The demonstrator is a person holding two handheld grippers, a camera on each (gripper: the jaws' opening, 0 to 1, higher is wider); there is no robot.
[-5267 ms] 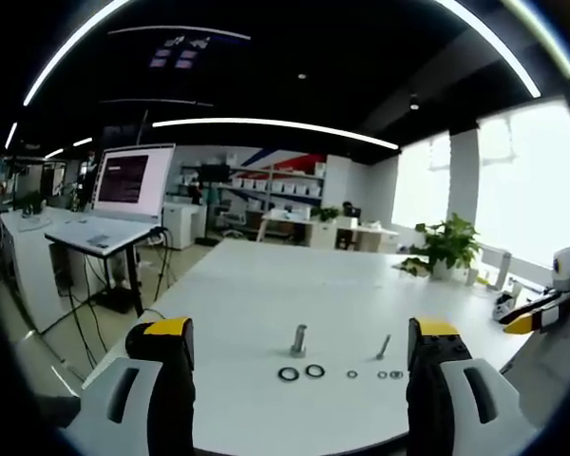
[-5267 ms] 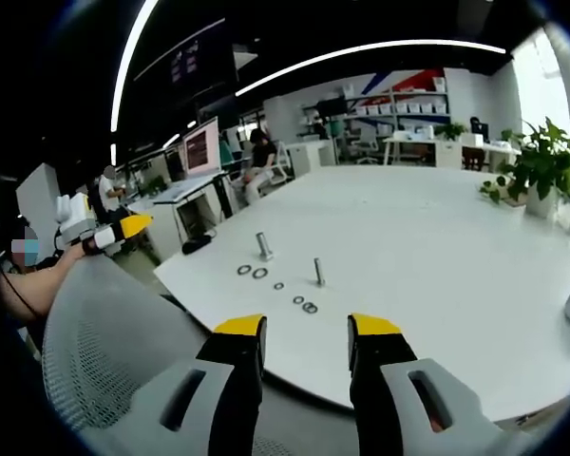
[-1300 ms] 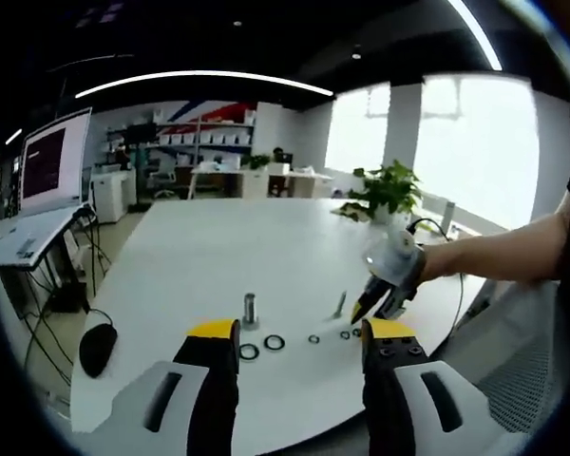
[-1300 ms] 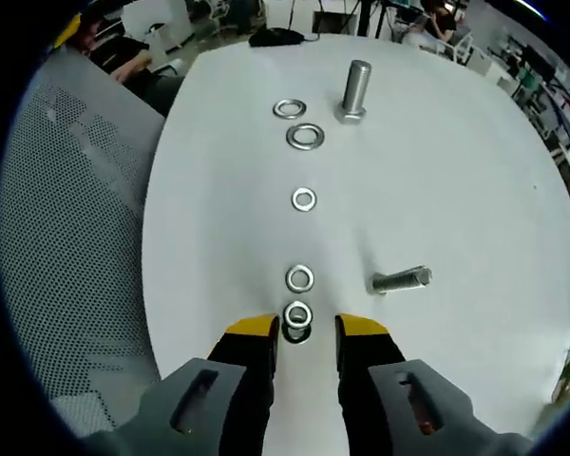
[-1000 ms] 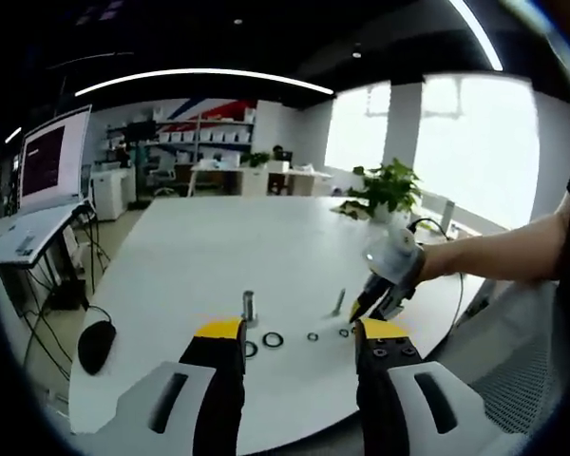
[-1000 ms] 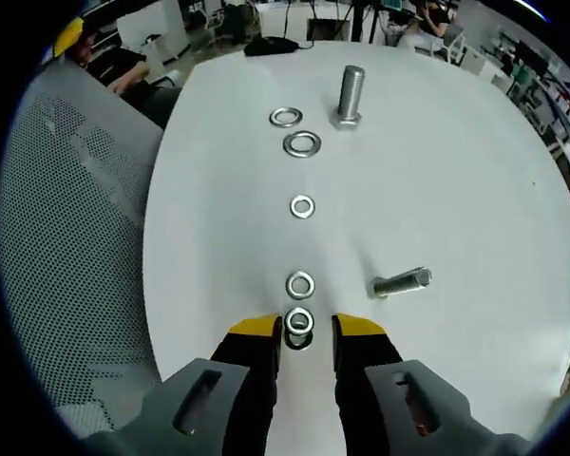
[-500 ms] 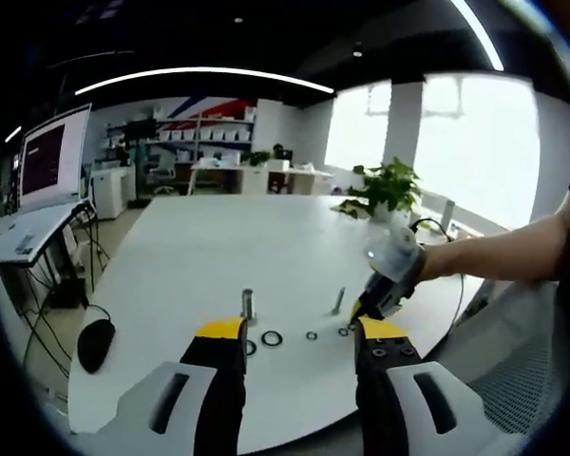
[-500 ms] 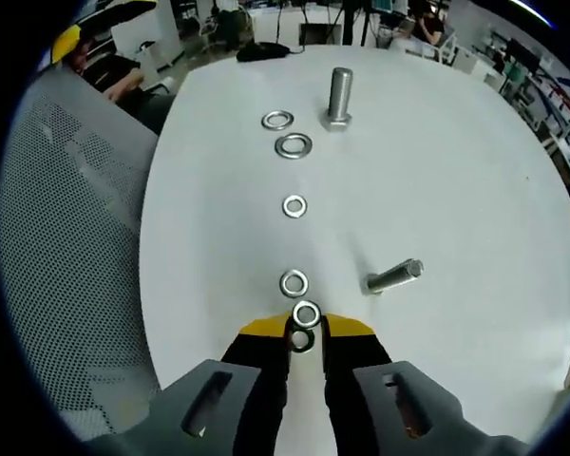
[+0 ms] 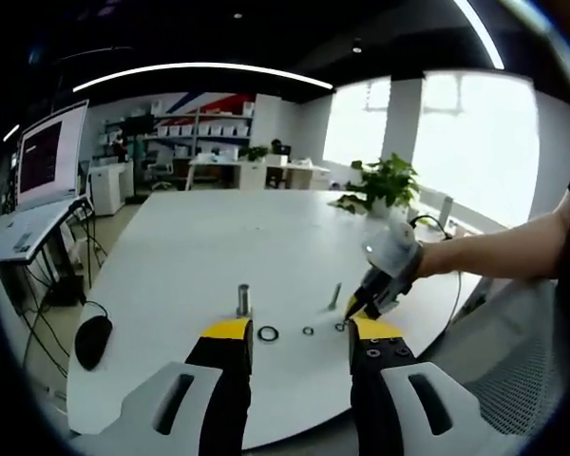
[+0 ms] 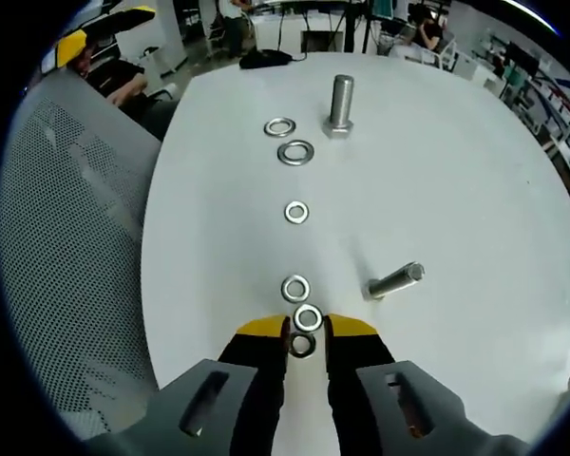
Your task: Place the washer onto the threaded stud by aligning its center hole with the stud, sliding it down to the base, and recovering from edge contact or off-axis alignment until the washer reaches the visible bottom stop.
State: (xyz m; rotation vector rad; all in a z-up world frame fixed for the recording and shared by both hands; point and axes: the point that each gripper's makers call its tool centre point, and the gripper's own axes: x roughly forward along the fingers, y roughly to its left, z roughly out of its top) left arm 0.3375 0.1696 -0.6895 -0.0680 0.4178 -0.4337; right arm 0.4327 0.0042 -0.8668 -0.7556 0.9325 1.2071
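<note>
Two small silver steel washers (image 10: 303,344) pinched, it seems, between the nearly closed yellow-tipped jaws of the right gripper (image 10: 303,332), near the white round tabletop's (image 10: 456,171) near edge; hard to tell whether one or both are truly held. Upright grey threaded stud (image 10: 341,104) well ahead along the jaw axis, toward the far edge, past three more loose washers. Fallen bolt (image 10: 395,280) lying off to the right. Left gripper (image 9: 293,334) hanging narrowly open and empty, farther from the stud.
</note>
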